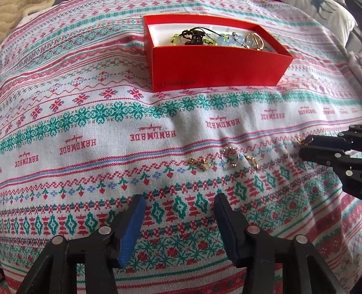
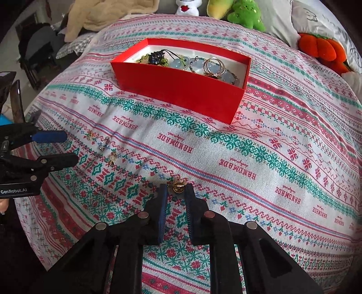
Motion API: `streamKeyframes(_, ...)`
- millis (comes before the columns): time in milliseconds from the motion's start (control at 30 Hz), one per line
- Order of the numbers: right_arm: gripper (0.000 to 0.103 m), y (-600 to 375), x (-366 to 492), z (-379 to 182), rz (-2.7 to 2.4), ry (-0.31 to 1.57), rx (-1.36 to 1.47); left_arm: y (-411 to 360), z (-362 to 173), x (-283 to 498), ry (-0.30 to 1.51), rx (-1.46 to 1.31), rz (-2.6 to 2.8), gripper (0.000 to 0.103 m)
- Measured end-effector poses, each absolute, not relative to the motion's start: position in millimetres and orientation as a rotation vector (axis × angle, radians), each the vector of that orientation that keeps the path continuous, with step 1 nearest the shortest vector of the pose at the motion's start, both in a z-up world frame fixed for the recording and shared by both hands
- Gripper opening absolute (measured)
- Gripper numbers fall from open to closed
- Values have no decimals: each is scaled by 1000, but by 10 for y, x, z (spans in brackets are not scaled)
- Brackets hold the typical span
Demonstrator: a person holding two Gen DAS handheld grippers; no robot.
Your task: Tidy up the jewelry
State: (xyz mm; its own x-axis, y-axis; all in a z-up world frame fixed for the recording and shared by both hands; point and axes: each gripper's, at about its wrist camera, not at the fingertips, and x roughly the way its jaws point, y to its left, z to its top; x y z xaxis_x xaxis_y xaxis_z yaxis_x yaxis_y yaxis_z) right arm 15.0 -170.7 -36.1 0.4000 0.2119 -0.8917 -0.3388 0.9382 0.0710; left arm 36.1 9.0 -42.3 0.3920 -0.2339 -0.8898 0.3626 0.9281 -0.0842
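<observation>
A red box (image 1: 217, 67) (image 2: 181, 90) holds beads, bracelets and gold rings (image 2: 213, 65). On the patterned cloth lie a gold earring cluster (image 1: 200, 163) (image 2: 91, 135), a silver beaded ring (image 1: 229, 156) (image 2: 105, 143) and a gold earring (image 1: 253, 160) (image 2: 112, 157). My left gripper (image 1: 179, 199) (image 2: 72, 147) is open and empty, just short of these pieces. My right gripper (image 2: 176, 186) (image 1: 304, 144) is shut on a small gold piece (image 2: 177, 185) (image 1: 299, 142) at the cloth, to the right of the row.
The cloth (image 2: 271, 158) covers a soft, rounded surface. Plush toys (image 2: 246, 13) and an orange plush (image 2: 321, 48) lie behind the box. A cream blanket (image 2: 101, 13) and dark clutter sit at the far left.
</observation>
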Motion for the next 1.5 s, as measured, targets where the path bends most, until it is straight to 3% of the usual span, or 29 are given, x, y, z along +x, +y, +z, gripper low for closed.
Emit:
streamKeyframes(100,16,-1694,123,-351,355,1114,-124,65,-417,398,1093,121,-411,40)
streamKeyframes(467,16,-1661,76,-317,369,1127,-124,-162,-433,443,1061,170,-457,32)
streamKeyframes(833,16,-1693,75,-297,372,1127,-115,-497,-334,403,1000,263,-566,32)
streamKeyframes(1000,16,-1701,66,-286,374,1125,-111,-516,-443,529,1044,256,-535,20)
streamKeyframes(1167,16,-1704,62,-276,374,1125,-109,-499,-476,593,1053,234,-529,16)
streamKeyframes(1267,16,-1711,62,-271,373,1124,-107,-481,-469,596,1054,233,-508,8)
streamKeyframes(1500,16,-1771,61,-211,370,1112,-91,-334,-422,518,1071,206,-513,6)
